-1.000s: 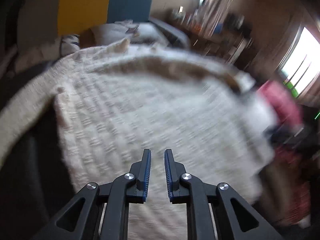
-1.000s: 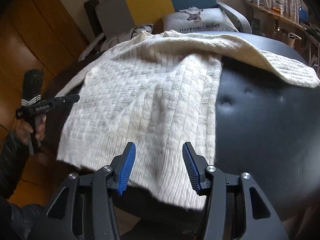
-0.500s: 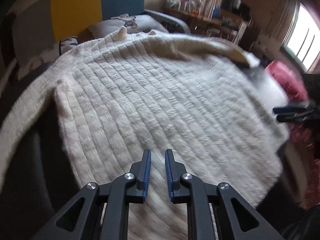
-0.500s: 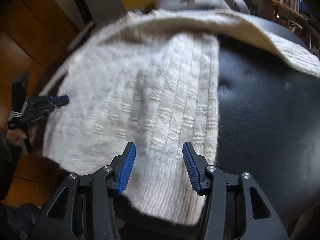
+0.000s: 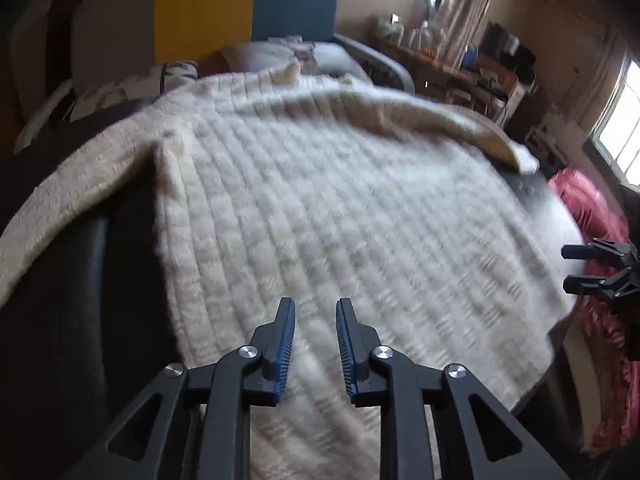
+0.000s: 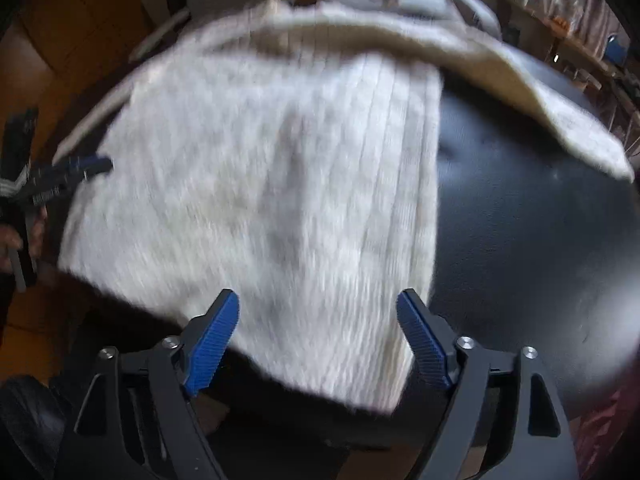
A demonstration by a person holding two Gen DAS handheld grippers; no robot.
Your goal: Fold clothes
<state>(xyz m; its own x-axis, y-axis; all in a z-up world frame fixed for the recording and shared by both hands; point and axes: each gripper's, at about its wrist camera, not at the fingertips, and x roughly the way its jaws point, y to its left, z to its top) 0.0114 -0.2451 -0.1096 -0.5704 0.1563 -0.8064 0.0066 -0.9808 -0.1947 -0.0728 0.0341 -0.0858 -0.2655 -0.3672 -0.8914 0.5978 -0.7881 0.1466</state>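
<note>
Surface: a black padded seat or ottoman (image 6: 532, 240) carries the work; its dark top shows bare at 3 o'clock in the right wrist view.
Garment: a cream knitted sweater (image 5: 340, 216) lies spread flat across that surface, hem toward the cameras and hanging a little over the near edge, neck at 12 o'clock. One sleeve (image 6: 520, 92) stretches out toward 2 o'clock in the right wrist view, the other sleeve (image 5: 60, 200) toward 9 o'clock in the left wrist view.
Background: a yellow and blue chair back (image 5: 244, 4) and a pillow sit at 12 o'clock; pink cloth (image 5: 596, 216) lies at 3 o'clock.
Right gripper (image 6: 320, 340): jaws opening wide, poised over the hem corner, with knit below them but not pinched.
Left gripper (image 5: 315, 340): jaws opening, gap narrow, poised over the hem and holding nothing.
Step in hand: most likely taking hold of the hem to begin a fold; the sweater lies unfolded.
Doing it well: bring each pair of jaws down on the hem edge, catch both knit layers, bite deep because the thick knit can slip, lift both hands evenly so the body stays square.
</note>
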